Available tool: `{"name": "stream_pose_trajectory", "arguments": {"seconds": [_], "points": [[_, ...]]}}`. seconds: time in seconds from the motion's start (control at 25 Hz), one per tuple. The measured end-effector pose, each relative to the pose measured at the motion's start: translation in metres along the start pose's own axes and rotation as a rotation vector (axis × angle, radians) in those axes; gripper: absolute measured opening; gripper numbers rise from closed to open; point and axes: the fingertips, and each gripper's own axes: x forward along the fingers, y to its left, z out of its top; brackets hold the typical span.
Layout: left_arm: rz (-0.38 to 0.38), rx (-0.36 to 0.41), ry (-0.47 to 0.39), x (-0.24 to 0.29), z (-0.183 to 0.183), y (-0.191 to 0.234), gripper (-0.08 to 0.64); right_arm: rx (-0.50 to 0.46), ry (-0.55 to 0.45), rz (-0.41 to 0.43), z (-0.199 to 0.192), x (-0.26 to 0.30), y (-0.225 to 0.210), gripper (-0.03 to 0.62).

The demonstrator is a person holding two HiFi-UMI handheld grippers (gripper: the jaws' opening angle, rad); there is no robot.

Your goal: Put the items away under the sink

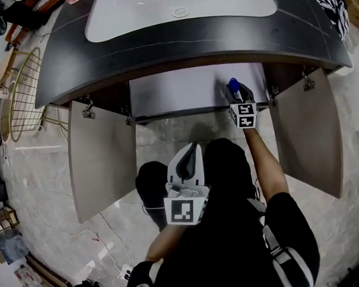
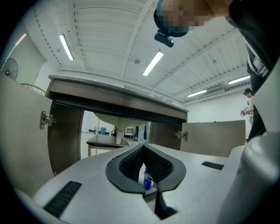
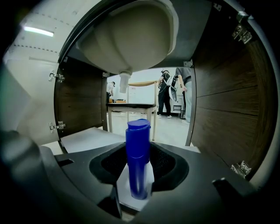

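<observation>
Grips bottle [image 3: 138, 157] upright in right gripper [image 1: 234, 92], inside cabinet [image 1: 176, 89] under sink [image 1: 180, 12]; left gripper [image 1: 193, 152] closed, empty, nearer.

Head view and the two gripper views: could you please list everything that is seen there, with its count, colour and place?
countertop: one, dark grey, above the cabinet
sink basin: one, white, set in the countertop
cabinet doors: two, light brown, swung open at left and right
cabinet shelf: one, pale grey, under the sink, between the doors
blue bottle: one, blue, upright between the right gripper's jaws, just above the shelf
wire rack: one, gold, on the floor left of the cabinet
floor: one, pale marbled
right gripper: one, black, inside the cabinet, closed on the blue bottle
left gripper: one, white, jaws together, over the person's lap
</observation>
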Motion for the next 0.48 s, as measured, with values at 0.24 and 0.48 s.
{"name": "stream_pose_trajectory", "arguments": {"seconds": [0.24, 0.48], "points": [[-0.004, 0.000, -0.006, 0.0021, -0.0006, -0.0033, 0.015, -0.016, 0.002, -0.003, -0.0020, -0.0018, 0.0018, 0.156], [0.001, -0.004, -0.009, 0.0033, -0.0014, -0.0017, 0.015, -0.022, 0.040, 0.003, -0.0031, 0.0013, 0.0001, 0.167]]}}
